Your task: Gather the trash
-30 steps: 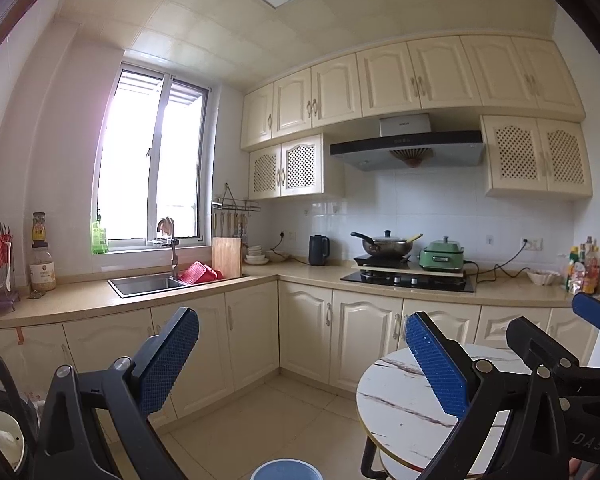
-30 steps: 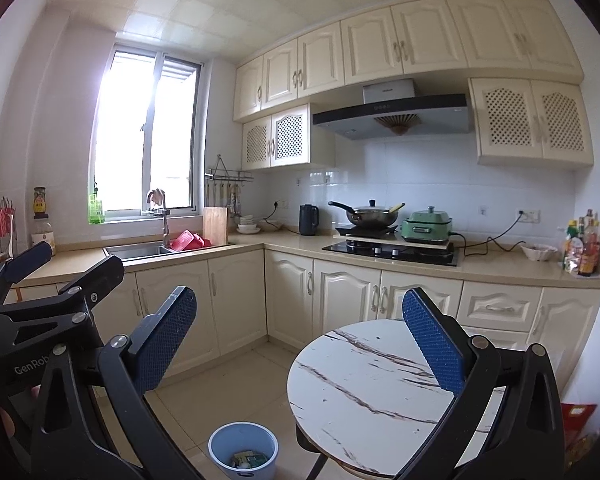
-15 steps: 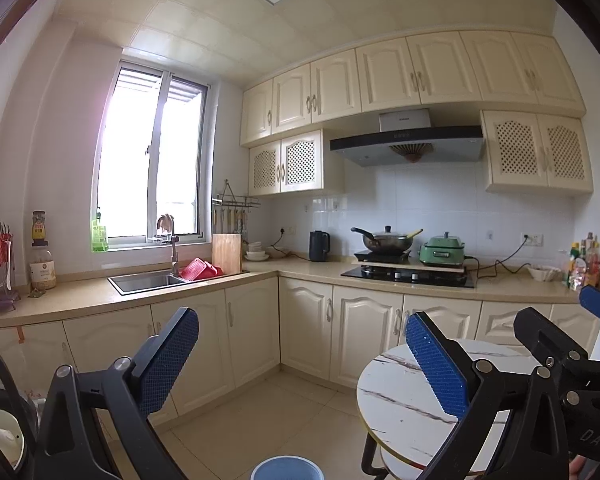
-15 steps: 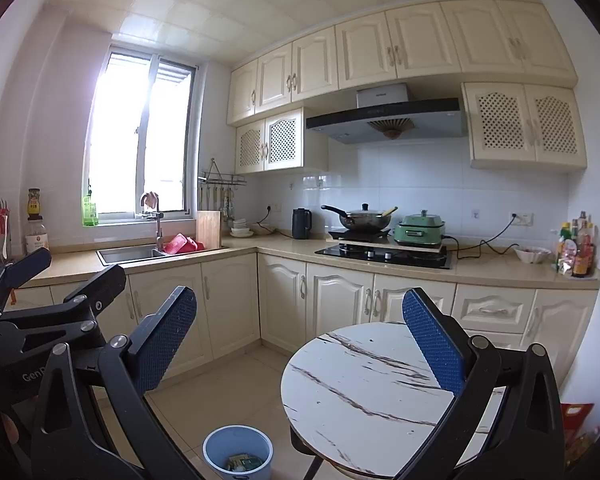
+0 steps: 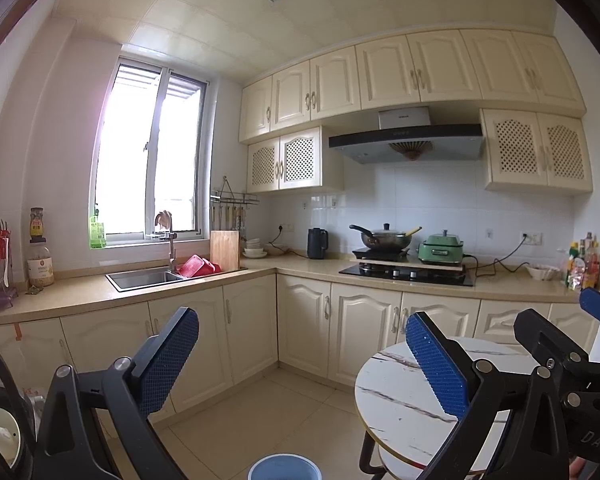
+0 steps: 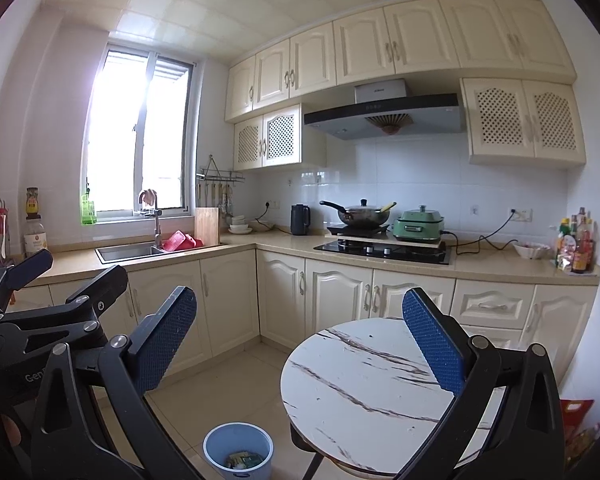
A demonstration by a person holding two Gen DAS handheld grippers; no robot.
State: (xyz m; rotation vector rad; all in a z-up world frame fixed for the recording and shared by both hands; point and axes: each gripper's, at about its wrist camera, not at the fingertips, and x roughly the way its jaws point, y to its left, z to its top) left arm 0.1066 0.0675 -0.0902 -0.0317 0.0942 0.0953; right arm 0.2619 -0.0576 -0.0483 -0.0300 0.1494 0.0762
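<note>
A small blue waste bin (image 6: 238,454) stands on the tiled floor left of the round marble-top table (image 6: 364,388); scraps of green and yellow trash (image 6: 242,460) lie in its bottom. In the left wrist view only the bin's rim (image 5: 285,467) shows at the lower edge. My left gripper (image 5: 300,356) is open and holds nothing, raised above the floor and bin. My right gripper (image 6: 300,344) is open too, empty, held above the table's left part. Each gripper shows in the other's view: the right one (image 5: 560,344) at the right edge, the left one (image 6: 40,292) at the left edge.
Cream cabinets and a beige L-shaped counter (image 6: 500,262) run along the far walls, with a sink (image 6: 128,251), hob with wok (image 6: 360,216), green cooker (image 6: 418,226), kettle (image 6: 300,220) and bottles (image 6: 578,244). A red bag (image 6: 576,412) lies on the floor at the right.
Both views have drifted slightly, the kitchen shifting a little in frame. Both grippers stay open and empty, and the bin and table stay put.
</note>
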